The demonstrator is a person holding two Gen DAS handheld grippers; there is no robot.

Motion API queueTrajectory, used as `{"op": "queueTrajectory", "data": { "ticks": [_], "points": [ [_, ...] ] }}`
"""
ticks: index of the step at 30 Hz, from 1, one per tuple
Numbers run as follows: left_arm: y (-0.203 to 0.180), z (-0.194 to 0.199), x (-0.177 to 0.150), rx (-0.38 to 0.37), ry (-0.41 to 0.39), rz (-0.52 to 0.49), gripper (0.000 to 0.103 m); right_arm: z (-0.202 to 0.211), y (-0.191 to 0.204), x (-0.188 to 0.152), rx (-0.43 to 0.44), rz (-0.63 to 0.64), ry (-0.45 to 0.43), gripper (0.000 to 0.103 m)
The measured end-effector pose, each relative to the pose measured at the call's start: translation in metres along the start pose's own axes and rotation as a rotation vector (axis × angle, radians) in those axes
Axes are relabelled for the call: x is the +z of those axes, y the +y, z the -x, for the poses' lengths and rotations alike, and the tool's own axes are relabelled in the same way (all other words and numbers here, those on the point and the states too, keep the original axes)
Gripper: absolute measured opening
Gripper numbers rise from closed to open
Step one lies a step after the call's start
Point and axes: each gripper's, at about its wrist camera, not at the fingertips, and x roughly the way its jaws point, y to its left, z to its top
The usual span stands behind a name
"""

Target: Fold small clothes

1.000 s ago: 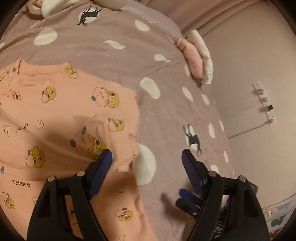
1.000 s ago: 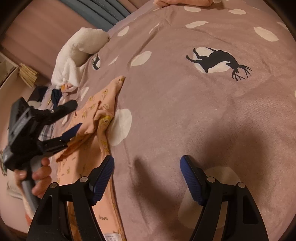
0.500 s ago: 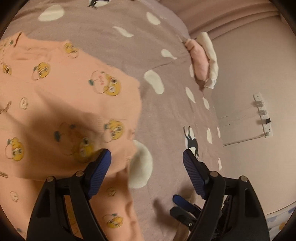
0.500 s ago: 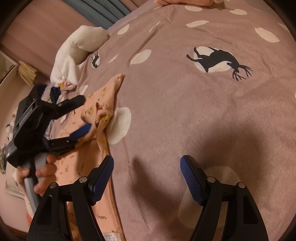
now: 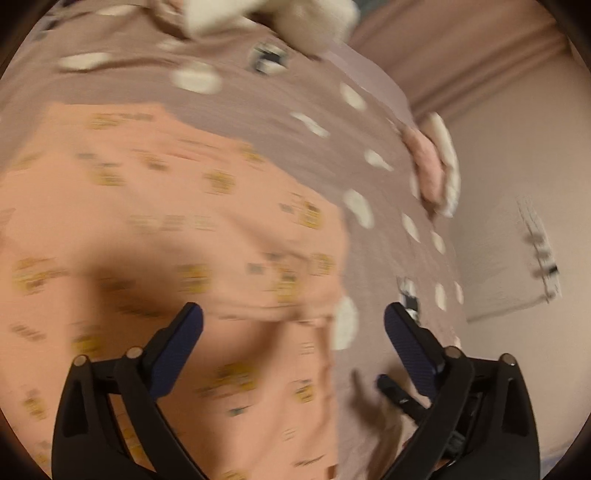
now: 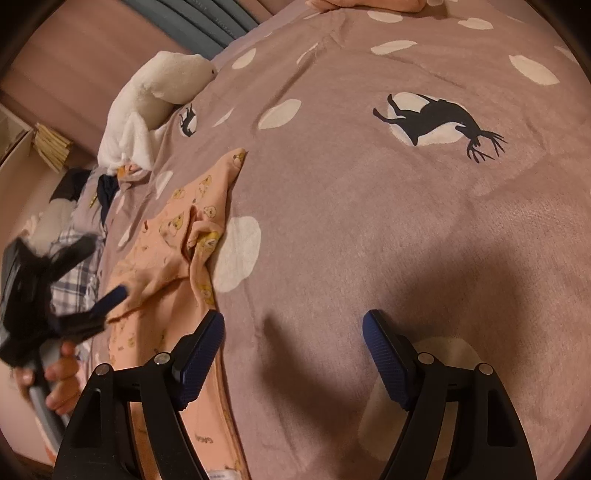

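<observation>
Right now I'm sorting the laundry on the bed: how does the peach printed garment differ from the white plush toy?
The peach printed garment lies flat and partly folded near the left gripper; the white plush toy sits bulky at the bed's far edge. The garment carries yellow cartoon prints; the toy is plain. The garment has a crumpled fold; the toy looks rounded. Both rest on the mauve spotted blanket.

Setting: home bedroom. Work surface is a bed under a mauve fleece bedspread (image 6: 332,229) printed with cream ovals and black deer silhouettes. White plush toy (image 6: 159,88) lies at 10 o'clock of the right wrist view, a heap of mixed clothing (image 6: 92,192) just below it. Grey-blue ribbed headboard (image 6: 207,22) at 11 o'clock. Peach children's garment with yellow cartoon print (image 6: 177,240) spread on the bedspread. Left wrist view, blurred: plain beige wall with a white power strip (image 5: 541,251) at 3 o'clock.
</observation>
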Motion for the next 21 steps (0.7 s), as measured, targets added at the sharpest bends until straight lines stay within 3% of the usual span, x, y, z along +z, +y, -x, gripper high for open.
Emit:
{"op": "queueTrajectory", "data": {
  "ticks": [3,10,14,21],
  "points": [
    [0.022,0.024,-0.006,0.096,-0.015,0.004,0.103,-0.005,0.006,0.000,-0.022,0.024,-0.005,0.087],
    [0.059,0.077,-0.038,0.177,0.002,-0.081,0.103,-0.009,0.019,-0.008,-0.066,0.095,-0.019,0.098],
    [0.086,0.106,-0.069,0.281,0.033,-0.139,0.103,-0.009,0.031,-0.017,-0.119,0.184,0.011,0.101],
    [0.145,0.147,-0.119,0.246,0.065,-0.034,0.103,0.014,0.048,-0.045,-0.017,0.249,0.064,0.101]
  ]
}}
